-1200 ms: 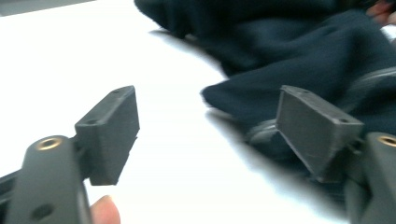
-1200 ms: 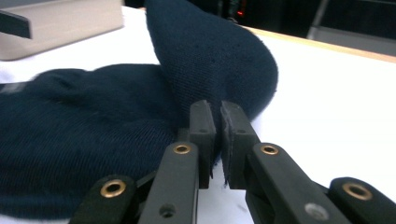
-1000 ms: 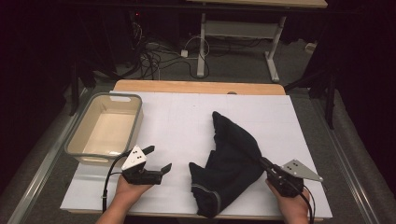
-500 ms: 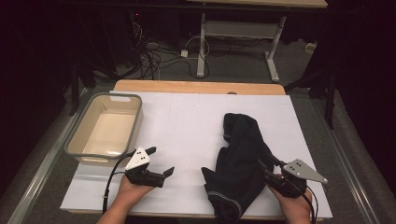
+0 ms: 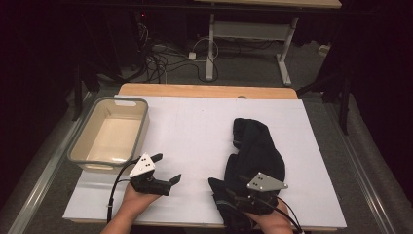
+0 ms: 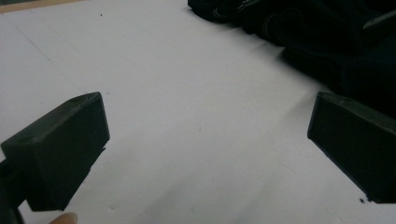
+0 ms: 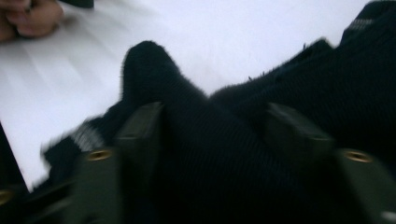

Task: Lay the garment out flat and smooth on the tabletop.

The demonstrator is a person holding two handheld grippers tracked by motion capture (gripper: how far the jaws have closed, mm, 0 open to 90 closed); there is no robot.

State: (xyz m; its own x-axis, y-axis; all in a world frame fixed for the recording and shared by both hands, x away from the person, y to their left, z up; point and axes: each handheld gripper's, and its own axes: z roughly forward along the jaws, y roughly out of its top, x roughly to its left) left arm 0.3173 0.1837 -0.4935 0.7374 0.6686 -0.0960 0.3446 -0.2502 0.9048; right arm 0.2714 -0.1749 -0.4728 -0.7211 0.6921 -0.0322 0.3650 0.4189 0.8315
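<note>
Broadly, my white table [image 5: 195, 131] spreads under everything in the high view, with a beige tub [image 5: 109, 136] on its left part, well apart from the dark garment [image 5: 255, 151] crumpled on the right half, its near end reaching the table's front edge. That same view shows my left gripper [image 5: 165, 169] resting just in front of the tub, its jaws spread over bare table. My left gripper view confirms this: nothing lies between the jaws, and the garment sits off beyond them. My right gripper [image 5: 231, 194] sits over the garment's near end. From above its jaws are hard to read; my right gripper view shows them parted, having just been opening, with ribbed cloth bunched loosely between them.
</note>
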